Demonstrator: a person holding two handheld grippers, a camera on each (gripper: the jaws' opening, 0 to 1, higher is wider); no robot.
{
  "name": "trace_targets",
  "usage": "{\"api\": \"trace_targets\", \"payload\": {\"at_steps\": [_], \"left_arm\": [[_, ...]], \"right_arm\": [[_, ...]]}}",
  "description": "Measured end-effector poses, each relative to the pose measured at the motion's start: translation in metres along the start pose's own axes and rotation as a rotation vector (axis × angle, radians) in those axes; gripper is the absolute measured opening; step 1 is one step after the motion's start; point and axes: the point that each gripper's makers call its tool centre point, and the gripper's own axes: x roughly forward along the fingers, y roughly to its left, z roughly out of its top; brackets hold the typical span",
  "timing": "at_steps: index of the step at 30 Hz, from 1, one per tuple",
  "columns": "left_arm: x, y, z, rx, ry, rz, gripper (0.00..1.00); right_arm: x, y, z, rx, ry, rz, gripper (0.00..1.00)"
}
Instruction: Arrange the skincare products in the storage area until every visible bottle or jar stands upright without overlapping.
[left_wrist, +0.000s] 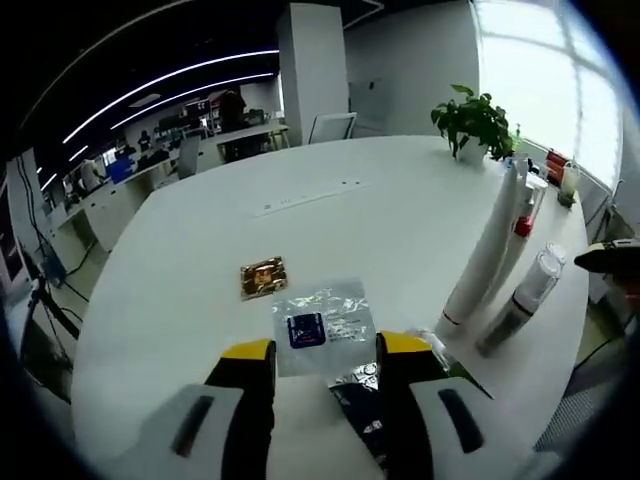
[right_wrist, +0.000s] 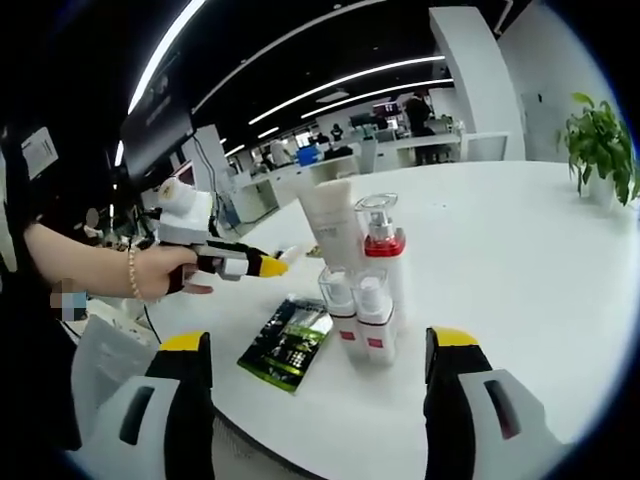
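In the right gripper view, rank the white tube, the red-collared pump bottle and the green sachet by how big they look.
1. White tube, tallest.
2. Red-collared pump bottle, slightly shorter beside it.
3. Green sachet, lying flat; it is nearer the camera, so its rank is unsure.

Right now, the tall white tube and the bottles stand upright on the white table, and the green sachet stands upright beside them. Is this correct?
Not quite. The green sachet lies flat on the white table, as the right gripper view shows. The tall white tube and the bottles do stand upright beside it.
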Motion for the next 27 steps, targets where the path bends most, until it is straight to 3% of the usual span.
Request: {"api": "trace_targets", "payload": {"at_steps": [13,20,27], "left_arm": [[-0.041,-0.021,0.005,0.052,-0.053,-0.061,0.35],[-0.059,-0.025,0.004,0.054,-0.073,-0.080,0.35],[-0.085,-0.036,0.006,0.107,-0.096,-0.096,0.35]], "right_arm": [[0.001,0.015,0.005,-0.031,-0.004,0.038,0.86],[0.005,0.031,0.014,0.016,-0.040,0.081,0.80],[0.010,0.042,0.016,0.056,-0.053,0.116,0.77]]}}
